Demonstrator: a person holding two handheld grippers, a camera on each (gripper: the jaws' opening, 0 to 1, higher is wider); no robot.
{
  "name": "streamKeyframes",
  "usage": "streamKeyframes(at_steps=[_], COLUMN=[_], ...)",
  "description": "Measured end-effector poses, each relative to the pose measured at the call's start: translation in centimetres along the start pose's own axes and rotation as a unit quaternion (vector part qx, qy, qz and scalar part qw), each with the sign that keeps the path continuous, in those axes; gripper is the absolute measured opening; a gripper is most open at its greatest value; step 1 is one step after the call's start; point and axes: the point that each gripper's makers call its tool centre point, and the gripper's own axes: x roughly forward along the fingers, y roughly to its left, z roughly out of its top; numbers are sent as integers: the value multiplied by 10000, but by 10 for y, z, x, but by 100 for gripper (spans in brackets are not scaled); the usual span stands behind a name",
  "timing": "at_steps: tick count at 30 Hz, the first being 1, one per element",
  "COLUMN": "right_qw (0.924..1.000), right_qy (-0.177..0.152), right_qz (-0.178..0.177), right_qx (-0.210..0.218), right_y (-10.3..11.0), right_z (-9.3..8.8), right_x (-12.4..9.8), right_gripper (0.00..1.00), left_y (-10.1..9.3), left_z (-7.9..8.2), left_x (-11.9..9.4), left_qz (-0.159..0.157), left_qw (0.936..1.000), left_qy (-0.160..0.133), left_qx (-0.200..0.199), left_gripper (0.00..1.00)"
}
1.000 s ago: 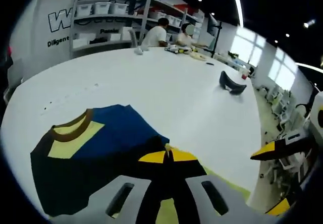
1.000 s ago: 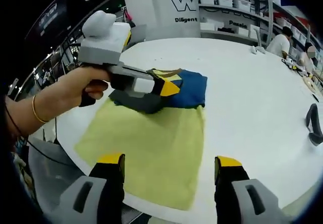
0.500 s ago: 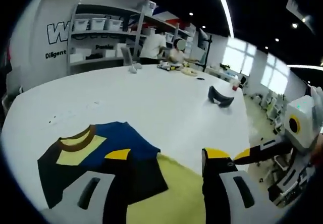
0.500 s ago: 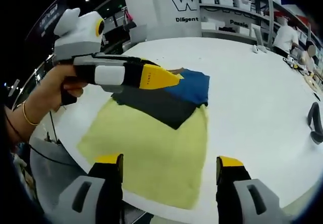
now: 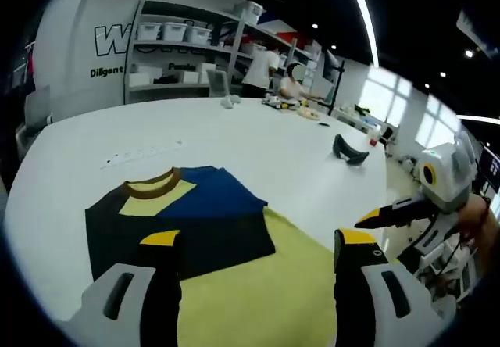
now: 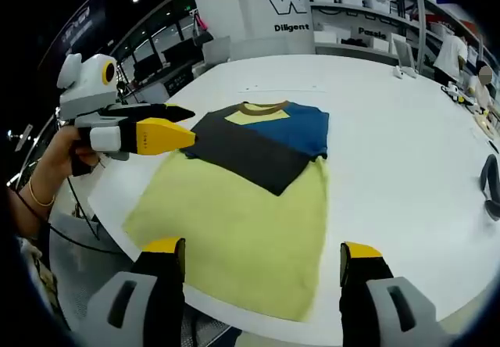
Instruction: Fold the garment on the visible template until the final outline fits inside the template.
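The garment [image 5: 183, 218] is a folded shirt in black, blue and pale yellow with a brown collar, lying flat on the white table. Its near part overlaps the far end of the yellow-green template [image 5: 258, 288]. My left gripper [image 5: 258, 241] hovers open above the template's near part, holding nothing. In the right gripper view the garment [image 6: 262, 140] lies beyond the template [image 6: 234, 230]. The left gripper [image 6: 187, 126] hangs off the garment's left side, apart from it. My right gripper [image 6: 262, 247] stands open over the template's near edge. It enters the left gripper view [image 5: 383, 216] from the right.
A black curved object [image 5: 349, 150] lies far off on the round white table [image 5: 258, 140]; it also sits at the right edge [image 6: 492, 187]. Shelves with bins [image 5: 168, 42] and people stand at the back. A hand [image 6: 66, 155] holds the left gripper. The table's edge [image 6: 101, 214] runs close by.
My left gripper opened, let go of the dark cloth and drew back off the garment. The dark fold now lies flat. The right gripper stayed open.
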Motion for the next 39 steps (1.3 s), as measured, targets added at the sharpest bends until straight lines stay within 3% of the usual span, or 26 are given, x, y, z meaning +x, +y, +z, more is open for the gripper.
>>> streamKeyframes(at_steps=[7, 11, 13, 14, 18, 21, 24, 30, 36, 39], right_qw=[9999, 9999, 9999, 9999, 9999, 9998, 9998, 9997, 9996, 9996], right_qy=[-76, -18, -4, 21, 84, 99, 108, 151, 150, 96], right_qz=[-34, -87, -88, -87, -91, -92, -82, -75, -78, -35], right_qx=[77, 77, 74, 92, 102, 140, 148, 192, 207, 257], right_y=[-3, -5, -6, -6, -7, -7, -7, -10, -11, -10], right_z=[-1, -5, -6, -8, -11, -13, -14, -20, -20, -18], right_x=[3, 6, 6, 7, 8, 9, 10, 13, 12, 12], right_gripper=[80, 80, 79, 79, 79, 79, 79, 79, 79, 79], left_y=[52, 89, 98, 110, 131, 147, 152, 173, 183, 183], left_z=[-23, -43, -46, -50, -56, -61, -62, -78, -94, -99], left_x=[-11, -13, -13, -16, -19, -20, -21, -17, -14, -17], left_qz=[569, 1015, 1039, 1179, 1346, 1447, 1479, 1606, 1702, 1732], left_qw=[9982, 9941, 9939, 9918, 9896, 9867, 9860, 9820, 9801, 9799], left_qy=[122, 354, 319, 243, 233, 287, 259, 467, 673, 638], left_qx=[-119, -102, -200, -439, -449, -679, -729, -880, -769, -763], left_gripper=[87, 81, 81, 81, 80, 77, 75, 62, 43, 35])
